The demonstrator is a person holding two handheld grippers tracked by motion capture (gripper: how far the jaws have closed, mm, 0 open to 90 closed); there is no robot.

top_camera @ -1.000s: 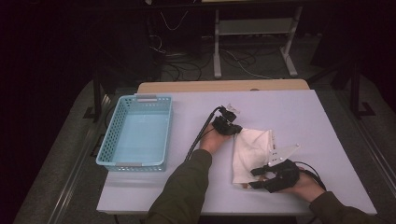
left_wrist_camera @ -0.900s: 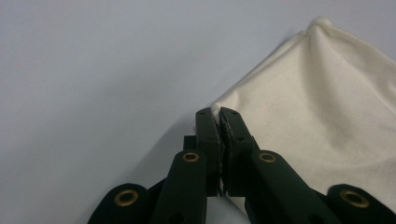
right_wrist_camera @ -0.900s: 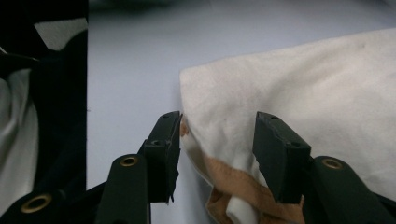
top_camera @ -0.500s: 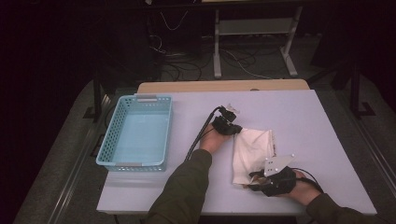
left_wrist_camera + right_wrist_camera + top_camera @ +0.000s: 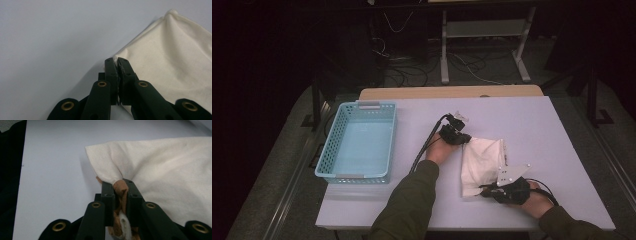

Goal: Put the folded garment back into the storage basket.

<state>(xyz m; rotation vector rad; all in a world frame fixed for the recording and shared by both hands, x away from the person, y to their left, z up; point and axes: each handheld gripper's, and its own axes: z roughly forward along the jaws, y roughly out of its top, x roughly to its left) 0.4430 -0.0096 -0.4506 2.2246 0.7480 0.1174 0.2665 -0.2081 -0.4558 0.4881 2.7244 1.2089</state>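
A cream cloth (image 5: 482,156) lies crumpled on the white table (image 5: 532,117), right of the middle. My left gripper (image 5: 466,140) is at the cloth's far left corner, shut on a thin edge of cloth (image 5: 170,52) between the tips (image 5: 117,61). My right gripper (image 5: 482,191) is at the cloth's near edge. Its jaws have just been closing, and they pinch a bunched fold of cloth (image 5: 160,162) at the tips (image 5: 121,184). The fabric inside that pinch looks tan.
A light blue plastic basket (image 5: 326,152) stands with nothing in it on the table's left side. Black cables (image 5: 427,142) trail from the left gripper along the forearm. Behind the table are a wooden edge (image 5: 452,92), a dark floor and a metal frame.
The right gripper's jaws have come together on the cloth's near edge, with the hand shifting only slightly. The left gripper and its corner of the cloth have stayed put.
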